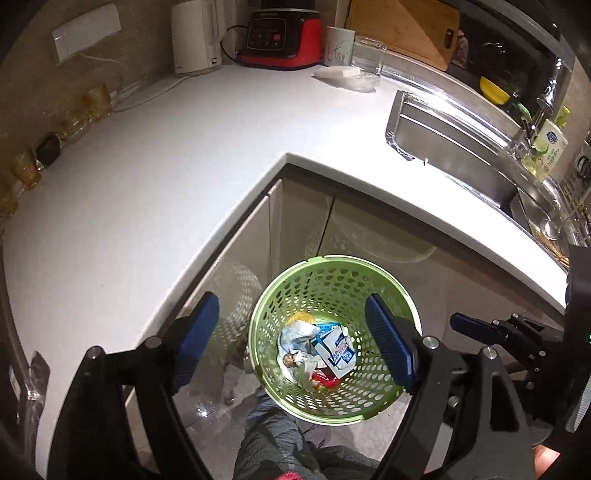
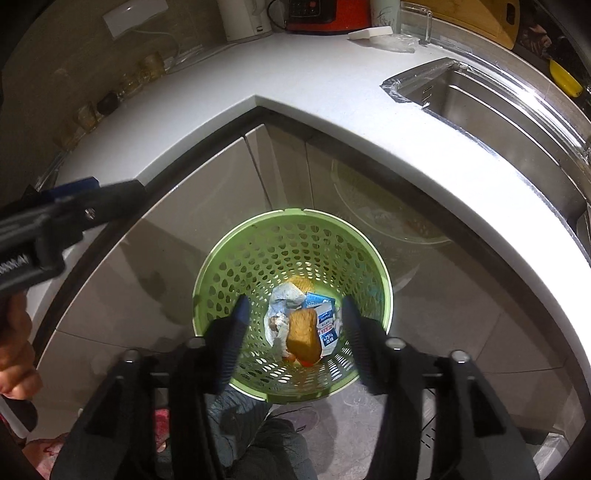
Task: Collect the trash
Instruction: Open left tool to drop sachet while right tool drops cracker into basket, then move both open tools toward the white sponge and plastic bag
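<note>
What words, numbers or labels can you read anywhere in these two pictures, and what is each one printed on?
"75%": white and blue packet in the green basket.
"Alcohol": same packet, small and only faintly legible.
Other print on that packet: too small to read.
Green and white bottle by the sink: label blurred, unreadable.
Red and black appliance: brand line and buttons too blurred.

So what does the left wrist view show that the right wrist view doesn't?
Only the left wrist view shows the dish soap bottle by the steel sink and the right gripper edging in from the side. Only the right wrist view shows an orange-brown sponge lying atop the trash, and a bare hand on the left gripper. Both show the green perforated plastic basket holding crumpled paper and a blue-and-white wipes packet, below the white countertop, with each view's own gripper open above it.
</note>
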Motion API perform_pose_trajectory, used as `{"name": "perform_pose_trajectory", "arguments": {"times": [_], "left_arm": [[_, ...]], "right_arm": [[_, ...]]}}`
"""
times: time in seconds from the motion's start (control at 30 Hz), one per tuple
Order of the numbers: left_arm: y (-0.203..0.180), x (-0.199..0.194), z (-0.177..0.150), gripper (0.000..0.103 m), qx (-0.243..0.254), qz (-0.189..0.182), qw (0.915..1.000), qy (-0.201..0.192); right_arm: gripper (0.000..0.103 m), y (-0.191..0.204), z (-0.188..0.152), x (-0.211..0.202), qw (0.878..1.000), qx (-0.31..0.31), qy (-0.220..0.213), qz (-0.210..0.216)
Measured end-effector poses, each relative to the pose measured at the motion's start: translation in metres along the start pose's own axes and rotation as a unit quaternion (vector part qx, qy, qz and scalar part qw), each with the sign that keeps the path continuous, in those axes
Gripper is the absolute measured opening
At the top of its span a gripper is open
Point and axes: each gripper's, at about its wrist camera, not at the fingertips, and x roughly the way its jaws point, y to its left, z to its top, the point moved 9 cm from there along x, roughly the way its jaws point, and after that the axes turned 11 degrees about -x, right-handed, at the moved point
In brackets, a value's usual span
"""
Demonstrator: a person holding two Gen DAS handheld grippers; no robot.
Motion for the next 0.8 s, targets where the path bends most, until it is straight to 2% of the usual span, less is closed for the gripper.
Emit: {"name": "perform_pose_trajectory", "arguments": {"times": [0.1, 0.27, 0.4, 0.63, 0.8], "left_arm": [[0.007, -0.003, 0.008, 0.078, -0.009, 0.0, 1.0, 0.002], [0.012, -0.008, 0.02, 0.079, -0.014, -0.006, 0.9999, -0.003], [0.009, -0.013, 0.037, 0.085, -0.018, -0.021, 0.9996, -0.01], [-0.012, -0.011, 0.099, 0.086, 0.014, -0.041, 0.9982, -0.041], [-0.035, 0.018, 0.159, 0.086, 0.037, -0.062, 0.9964, -0.044]], "right_arm": [[0.072, 0.005, 0.005, 0.002, 1.0, -0.008, 0.0, -0.004], [0.086, 0.001, 0.024, -0.016, 0.999, -0.01, -0.024, -0.023], [0.092, -0.012, 0.044, -0.034, 0.998, -0.006, -0.043, -0.042], [0.093, -0.057, 0.09, -0.05, 0.995, 0.029, -0.068, -0.065], [0.093, -0.094, 0.135, -0.042, 0.992, 0.046, -0.08, -0.081]]}}
